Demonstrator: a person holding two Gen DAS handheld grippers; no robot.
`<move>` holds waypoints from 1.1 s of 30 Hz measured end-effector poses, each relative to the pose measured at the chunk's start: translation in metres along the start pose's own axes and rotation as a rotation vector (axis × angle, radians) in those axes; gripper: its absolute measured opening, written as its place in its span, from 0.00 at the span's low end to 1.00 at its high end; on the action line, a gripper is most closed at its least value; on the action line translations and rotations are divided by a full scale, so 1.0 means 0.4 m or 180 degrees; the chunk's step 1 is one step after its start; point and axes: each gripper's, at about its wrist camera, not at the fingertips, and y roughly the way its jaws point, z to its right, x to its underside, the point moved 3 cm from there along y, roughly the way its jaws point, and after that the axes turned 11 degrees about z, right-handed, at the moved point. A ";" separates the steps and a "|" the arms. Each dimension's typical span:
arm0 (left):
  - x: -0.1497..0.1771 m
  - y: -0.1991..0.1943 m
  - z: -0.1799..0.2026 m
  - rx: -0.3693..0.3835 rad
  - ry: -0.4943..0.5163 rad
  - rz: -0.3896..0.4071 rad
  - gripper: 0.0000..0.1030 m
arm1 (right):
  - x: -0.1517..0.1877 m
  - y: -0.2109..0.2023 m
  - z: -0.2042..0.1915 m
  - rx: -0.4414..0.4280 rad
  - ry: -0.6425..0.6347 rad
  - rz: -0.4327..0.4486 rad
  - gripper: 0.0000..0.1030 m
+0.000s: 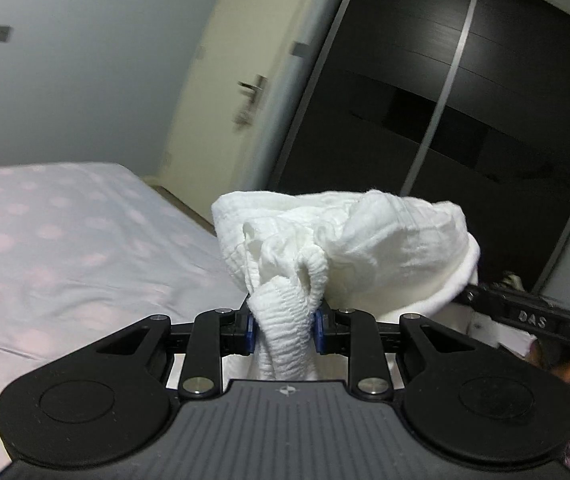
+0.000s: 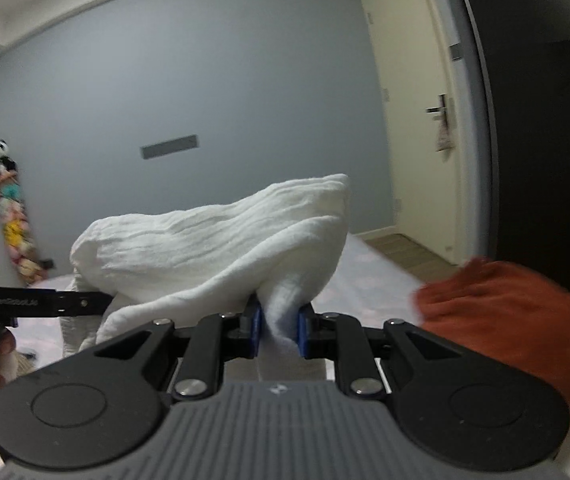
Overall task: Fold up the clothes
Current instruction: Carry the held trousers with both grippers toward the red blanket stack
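Observation:
A white crinkled garment hangs bunched in the air between both grippers, above the bed. My left gripper is shut on a gathered, ribbed part of it. My right gripper is shut on another fold of the same white garment, which drapes up and to the left over the fingers. The right gripper's body shows at the right edge of the left wrist view, and the left gripper's body at the left edge of the right wrist view. The garment's lower part is hidden behind the grippers.
A bed with a pale sheet with pink dots lies below and to the left. An orange-red cloth is at the right. A dark sliding wardrobe and a cream door stand behind. A column of stuffed toys stands by the grey wall.

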 end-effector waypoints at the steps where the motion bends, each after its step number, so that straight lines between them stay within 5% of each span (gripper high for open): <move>1: 0.012 0.019 0.023 0.0081 -0.0029 -0.0060 0.22 | -0.010 -0.015 0.022 0.0050 -0.0033 -0.0026 0.19; 9: 0.121 0.152 0.092 0.0473 -0.0433 -0.0652 0.22 | -0.015 -0.024 0.162 0.0316 -0.0415 -0.0540 0.19; 18: 0.212 0.324 -0.073 0.0015 -0.0647 -0.1063 0.22 | 0.127 0.267 0.220 0.0236 -0.0639 -0.1293 0.19; 24: 0.252 0.415 -0.208 -0.0253 -0.1012 -0.1259 0.22 | 0.208 0.456 0.232 0.0072 -0.0695 -0.1529 0.19; 28: 0.306 0.447 -0.241 -0.0247 -0.1249 -0.1450 0.22 | 0.241 0.517 0.253 0.0049 -0.0757 -0.1680 0.19; 33: 0.334 0.443 -0.230 -0.0077 -0.1361 -0.1400 0.22 | 0.212 0.455 0.254 0.0088 -0.0776 -0.1649 0.18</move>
